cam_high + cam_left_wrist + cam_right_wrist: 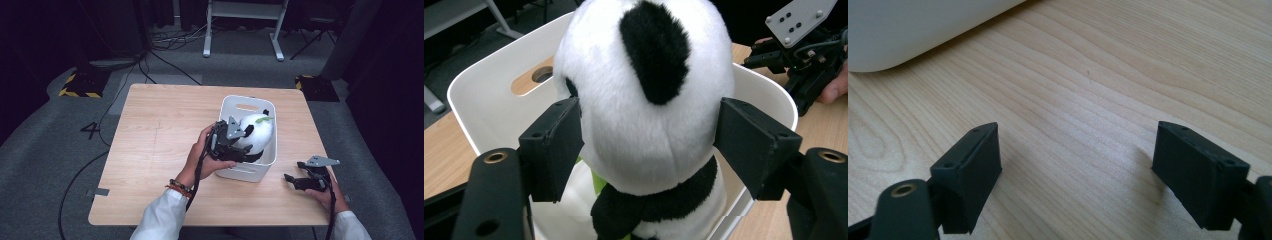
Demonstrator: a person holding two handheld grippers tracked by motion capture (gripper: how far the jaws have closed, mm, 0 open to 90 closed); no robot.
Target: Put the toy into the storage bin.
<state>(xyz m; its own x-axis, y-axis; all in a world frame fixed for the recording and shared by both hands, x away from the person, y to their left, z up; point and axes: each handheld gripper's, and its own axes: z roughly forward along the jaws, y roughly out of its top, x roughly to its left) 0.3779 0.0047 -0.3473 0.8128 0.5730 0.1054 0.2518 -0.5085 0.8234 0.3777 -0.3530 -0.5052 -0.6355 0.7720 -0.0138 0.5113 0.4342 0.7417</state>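
Black-and-white plush panda toy sits upright in the white rectangular plastic bin, which stands on the right half of the pale wooden tabletop. In the left gripper view the toy's white head, bearing one black ear patch, rises above the bin's rim, with the black band of its shoulders lower down and a scrap of green showing beside its body. The bin's far wall carries an oval handle slot.

Left tongs, held in the person's left hand, reach into the bin from its near-left side. Their two black jaws stand about half apart, one on each side of the panda's head, with the inner faces pressed against the plush: the head is gripped between them.

Right tongs, held in the person's right hand, lie low over the tabletop near its right front corner, just to the right of the bin and apart from it. In the right gripper view their jaws stand wide apart with bare wood grain between them and nothing held; a rounded corner of the white bin shows at the upper left. White sleeves cover both forearms, and a beaded bracelet circles the left wrist.
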